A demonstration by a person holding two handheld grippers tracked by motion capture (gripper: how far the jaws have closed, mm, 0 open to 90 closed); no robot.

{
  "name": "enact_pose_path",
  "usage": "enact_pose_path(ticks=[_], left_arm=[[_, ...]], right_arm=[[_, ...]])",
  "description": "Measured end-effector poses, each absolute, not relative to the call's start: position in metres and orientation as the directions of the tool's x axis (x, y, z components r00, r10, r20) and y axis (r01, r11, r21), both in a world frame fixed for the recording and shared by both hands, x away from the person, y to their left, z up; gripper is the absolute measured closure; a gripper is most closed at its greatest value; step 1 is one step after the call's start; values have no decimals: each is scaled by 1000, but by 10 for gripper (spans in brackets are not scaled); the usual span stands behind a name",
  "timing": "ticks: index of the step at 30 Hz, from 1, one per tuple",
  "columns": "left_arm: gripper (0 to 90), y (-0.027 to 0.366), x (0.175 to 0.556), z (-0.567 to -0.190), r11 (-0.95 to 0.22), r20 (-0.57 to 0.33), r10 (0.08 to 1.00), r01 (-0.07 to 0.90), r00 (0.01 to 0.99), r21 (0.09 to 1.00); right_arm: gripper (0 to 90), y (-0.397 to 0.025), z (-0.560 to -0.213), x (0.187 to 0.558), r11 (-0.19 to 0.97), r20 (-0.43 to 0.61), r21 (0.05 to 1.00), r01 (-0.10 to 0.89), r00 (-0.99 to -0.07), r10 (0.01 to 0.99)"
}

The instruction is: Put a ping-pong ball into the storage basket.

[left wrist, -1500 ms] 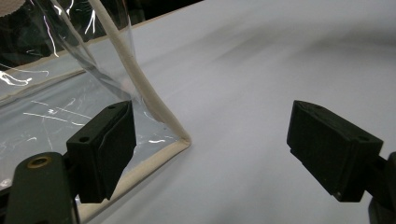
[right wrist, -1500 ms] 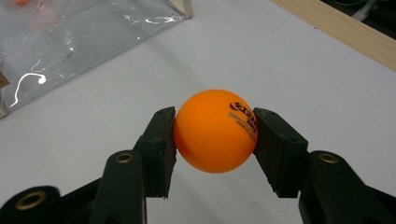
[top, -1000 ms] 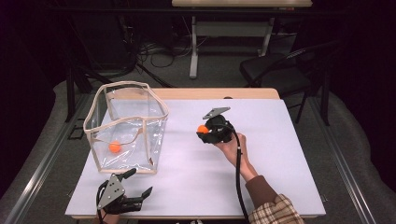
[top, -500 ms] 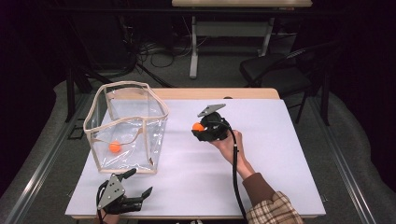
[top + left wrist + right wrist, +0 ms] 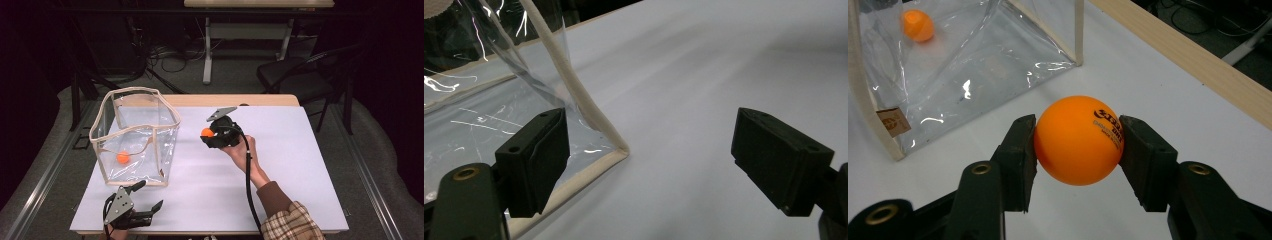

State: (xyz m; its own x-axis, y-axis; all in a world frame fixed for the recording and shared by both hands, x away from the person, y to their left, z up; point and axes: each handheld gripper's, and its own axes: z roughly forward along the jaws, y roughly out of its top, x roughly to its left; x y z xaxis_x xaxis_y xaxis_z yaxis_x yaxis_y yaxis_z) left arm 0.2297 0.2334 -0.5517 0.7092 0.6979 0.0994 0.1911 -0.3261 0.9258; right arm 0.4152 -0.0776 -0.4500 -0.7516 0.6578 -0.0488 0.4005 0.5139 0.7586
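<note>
My right gripper (image 5: 205, 134) is shut on an orange ping-pong ball (image 5: 1079, 140) with black print, held above the white table (image 5: 280, 165) a short way right of a clear plastic bag (image 5: 135, 135) with cream trim. A second orange ball (image 5: 123, 158) lies inside the bag on its bottom, also seen through the plastic in the right gripper view as the ball in the bag (image 5: 918, 25). My left gripper (image 5: 149, 196) rests open at the table's front left, just in front of the bag's near corner (image 5: 621, 150), with nothing between its jaws.
The table's wooden far edge (image 5: 235, 100) runs behind the bag. A black chair (image 5: 300, 75) and cables on the floor (image 5: 170, 55) lie beyond the table. A white desk frame (image 5: 250, 30) stands at the back.
My right gripper has carried the orange ball leftward, closer to the bag. The left gripper has stayed where it was.
</note>
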Motion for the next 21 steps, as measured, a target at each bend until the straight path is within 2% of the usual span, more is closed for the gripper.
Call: enact_pose_path(ticks=[21], left_arm=[[158, 233, 230, -552, -326, 99, 699, 192, 709, 926]], right_arm=[[508, -67, -432, 418, 519, -66, 767, 377, -759, 648]])
